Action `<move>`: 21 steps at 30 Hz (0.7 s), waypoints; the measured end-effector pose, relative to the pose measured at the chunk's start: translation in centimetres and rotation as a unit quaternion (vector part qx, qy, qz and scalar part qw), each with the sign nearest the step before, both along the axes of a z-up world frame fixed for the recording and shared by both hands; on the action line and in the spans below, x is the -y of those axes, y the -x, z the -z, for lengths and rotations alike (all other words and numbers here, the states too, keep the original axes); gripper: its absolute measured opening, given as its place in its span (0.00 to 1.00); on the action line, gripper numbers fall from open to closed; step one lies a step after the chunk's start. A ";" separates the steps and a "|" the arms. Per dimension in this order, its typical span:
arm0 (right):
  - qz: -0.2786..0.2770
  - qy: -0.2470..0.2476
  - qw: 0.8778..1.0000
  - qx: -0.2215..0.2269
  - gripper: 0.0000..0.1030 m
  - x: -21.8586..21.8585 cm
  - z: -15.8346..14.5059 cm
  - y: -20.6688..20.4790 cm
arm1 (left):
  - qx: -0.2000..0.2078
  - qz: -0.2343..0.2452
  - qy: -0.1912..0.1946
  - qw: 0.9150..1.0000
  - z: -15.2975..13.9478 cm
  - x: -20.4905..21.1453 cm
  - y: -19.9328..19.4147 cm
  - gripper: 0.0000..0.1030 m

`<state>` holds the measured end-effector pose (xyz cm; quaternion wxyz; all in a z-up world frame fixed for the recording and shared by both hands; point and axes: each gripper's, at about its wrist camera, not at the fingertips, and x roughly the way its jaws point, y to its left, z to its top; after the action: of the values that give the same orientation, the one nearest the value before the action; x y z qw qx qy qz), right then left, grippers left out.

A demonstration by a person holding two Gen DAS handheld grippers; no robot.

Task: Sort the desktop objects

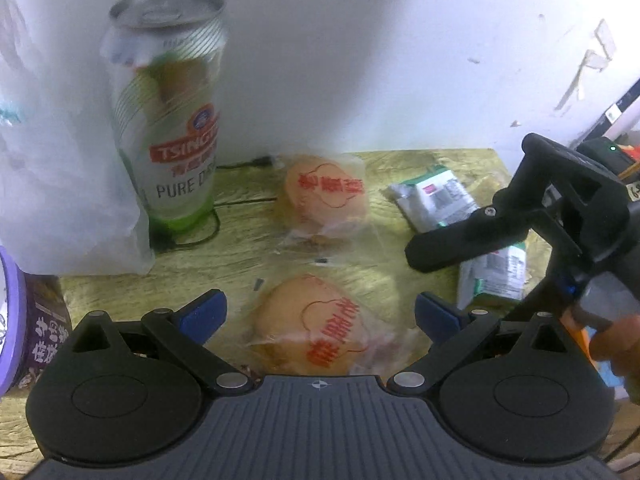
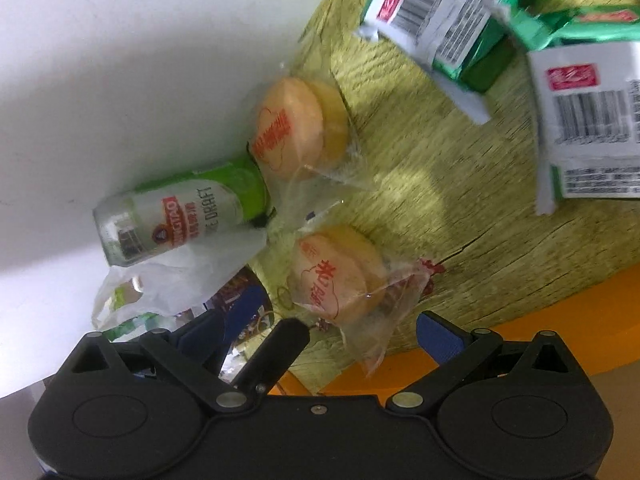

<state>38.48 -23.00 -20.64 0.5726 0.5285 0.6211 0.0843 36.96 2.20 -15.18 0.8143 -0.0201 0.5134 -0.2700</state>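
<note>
Clearly the near pastry [image 1: 316, 324], a round cake sealed in clear film with red print, is the thing the left gripper [image 1: 320, 312] is lined up on: it lies on the table [image 1: 420, 168] between the two blue pads, which stand wide apart and touch nothing. Taking the beer can [image 1: 172, 112] as the landmark, this pastry sits in front of it and to its right, with a second wrapped pastry [image 1: 324, 192] just right of the can's base.

I judge the pastry light and soft, likely to crumble or dent under a hard squeeze, while its film is slick and loose. Closing gently across the cake's round body looks safer than pinching the crinkled film tail, which could slip or tear.

Further right of the can lie two green-and-white packets [image 1: 436, 196], and the right gripper [image 1: 460, 240] hovers above them, also spread open and holding nothing. A white plastic bag [image 1: 60, 180] leans against the can's left side.
</note>
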 end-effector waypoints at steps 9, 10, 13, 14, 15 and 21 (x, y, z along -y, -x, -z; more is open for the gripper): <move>-0.008 0.000 1.000 -0.010 1.00 -1.2 1.1 -1.3 | -0.022 0.008 0.003 1.000 1.7 0.2 0.7 0.99; -0.010 0.002 1.000 -0.009 1.00 -1.3 1.1 -1.4 | -0.022 0.010 0.002 1.000 1.7 0.3 0.8 1.00; -0.014 0.011 1.000 -0.008 1.00 -1.5 1.0 -2.0 | -0.024 0.011 0.005 1.000 1.7 0.3 1.0 1.00; -0.014 0.013 1.000 -0.007 1.00 -1.6 0.9 -2.2 | -0.027 0.011 0.008 1.000 1.7 0.2 1.1 1.00; -0.015 0.015 1.000 -0.003 1.00 -1.5 0.8 -2.3 | -0.031 0.011 0.012 0.999 1.7 0.1 1.2 1.00; -0.009 0.026 0.999 0.022 1.00 -1.2 0.3 -3.4 | -0.049 0.017 0.026 0.998 1.8 0.3 1.9 1.00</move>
<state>41.90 -21.82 -20.97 0.5989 0.5056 0.6151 0.0851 35.02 1.86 -16.94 0.7828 -0.0458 0.5457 -0.2955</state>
